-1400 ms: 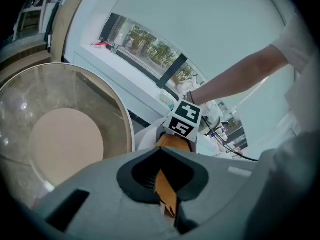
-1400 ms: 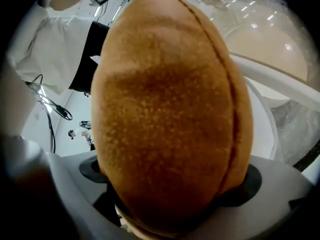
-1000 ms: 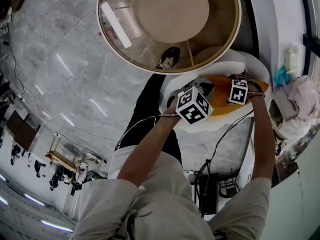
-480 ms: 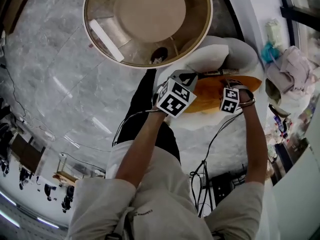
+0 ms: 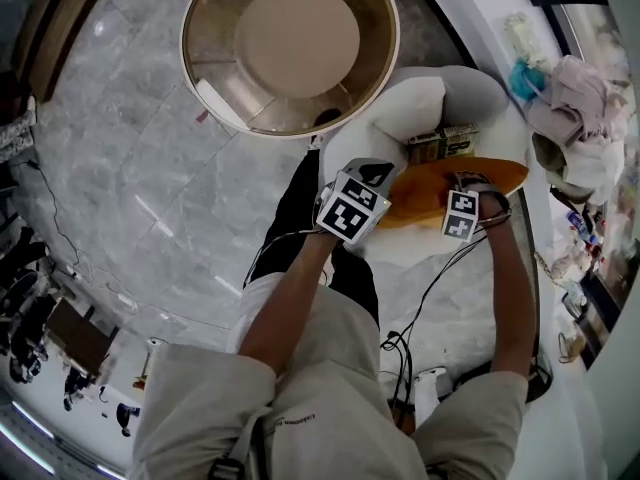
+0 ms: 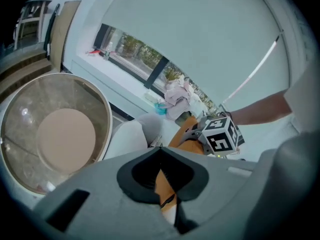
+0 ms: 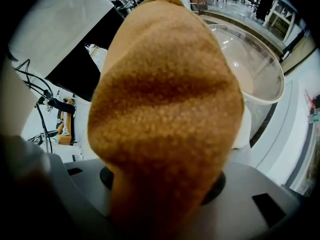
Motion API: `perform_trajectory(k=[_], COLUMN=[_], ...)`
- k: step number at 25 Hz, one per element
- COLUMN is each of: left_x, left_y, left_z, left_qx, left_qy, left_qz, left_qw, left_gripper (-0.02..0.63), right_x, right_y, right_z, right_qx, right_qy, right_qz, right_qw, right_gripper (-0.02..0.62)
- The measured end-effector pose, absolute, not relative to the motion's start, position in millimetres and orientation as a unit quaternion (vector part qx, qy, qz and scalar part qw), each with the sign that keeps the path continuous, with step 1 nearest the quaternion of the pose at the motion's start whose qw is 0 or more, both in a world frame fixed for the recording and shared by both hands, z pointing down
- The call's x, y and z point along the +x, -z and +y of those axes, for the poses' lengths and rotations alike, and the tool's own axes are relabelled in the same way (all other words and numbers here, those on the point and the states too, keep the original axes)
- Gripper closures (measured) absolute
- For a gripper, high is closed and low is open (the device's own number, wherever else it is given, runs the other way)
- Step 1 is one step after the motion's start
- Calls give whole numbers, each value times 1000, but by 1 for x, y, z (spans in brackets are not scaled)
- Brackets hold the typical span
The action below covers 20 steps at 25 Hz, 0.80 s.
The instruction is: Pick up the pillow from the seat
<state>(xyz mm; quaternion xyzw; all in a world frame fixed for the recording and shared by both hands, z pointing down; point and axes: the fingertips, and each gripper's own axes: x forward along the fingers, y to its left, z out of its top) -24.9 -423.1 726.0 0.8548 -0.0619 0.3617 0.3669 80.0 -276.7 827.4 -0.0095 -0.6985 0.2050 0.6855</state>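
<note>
Now over seat and marble floor, left gripper fingers clamp pillow; right gripper just closed on it.

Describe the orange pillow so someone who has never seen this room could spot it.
Find the big round glass-topped table; beside it stands a white curved armchair. Over its seat hangs the orange fleecy pillow, pinched between the left claw and the right claw, whose jaws have just closed onto it. It is the only orange thing among white upholstery and a small printed box.

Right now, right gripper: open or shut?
Shut on the pillow: right gripper jaws have just been closing, and orange fabric fills the gap in its view.
</note>
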Motion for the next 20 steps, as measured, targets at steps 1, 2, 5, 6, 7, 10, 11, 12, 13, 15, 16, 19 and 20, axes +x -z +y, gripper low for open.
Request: perform_trajectory(k=[1, 2, 5, 6, 7, 10, 11, 12, 13, 15, 16, 19, 20], left_x=[-24, -22, -24, -25, -25, -33, -39, -46, -52, -62, -66, -77, -79], left_y=[-723, -721, -714, -711, -708, -699, -698, -698, -698, -702, -704, -702, -696], left_z=[-417, -414, -401, -389, -375, -322, -305, -291, -281, -260, -247, -201, -184], left_qx=[859, 862, 870, 871, 873, 882, 886, 890, 895, 897, 895, 886, 885], left_qy=[-361, -358, -343, -339, -335, -332, -328, -320, -310, -297, -297, -304, -307], left_qz=[-60, -63, -90, -99, -106, -123, -133, -145, -157, -183, -194, -213, -213], left_qw=[359, 353, 343, 341, 337, 310, 299, 289, 281, 273, 272, 277, 279], left_gripper=[597, 597, 597, 597, 597, 597, 597, 597, 597, 597, 597, 597, 597], right_x=[80, 80, 79, 79, 80, 81, 79, 77, 76, 79, 83, 92, 93], right_y=[-826, -825, -823, -822, -820, -818, -818, -819, -819, -816, -813, -804, -800], right_z=[-271, -268, -264, -256, -247, -223, -217, -212, -209, -199, -192, -163, -152], right_qx=[-1, 7, 23, 24, 26, 38, 44, 51, 60, 81, 92, 122, 131], right_qy=[-203, -199, -175, -167, -159, -134, -126, -119, -114, -110, -112, -122, -126], right_qz=[-700, -702, -707, -708, -709, -712, -715, -717, -720, -727, -730, -735, -737], right_qw=[684, 684, 685, 685, 686, 688, 687, 685, 682, 673, 668, 656, 652], right_gripper=[357, 357, 359, 359, 359, 360, 362, 363, 362, 362, 363, 364, 364])
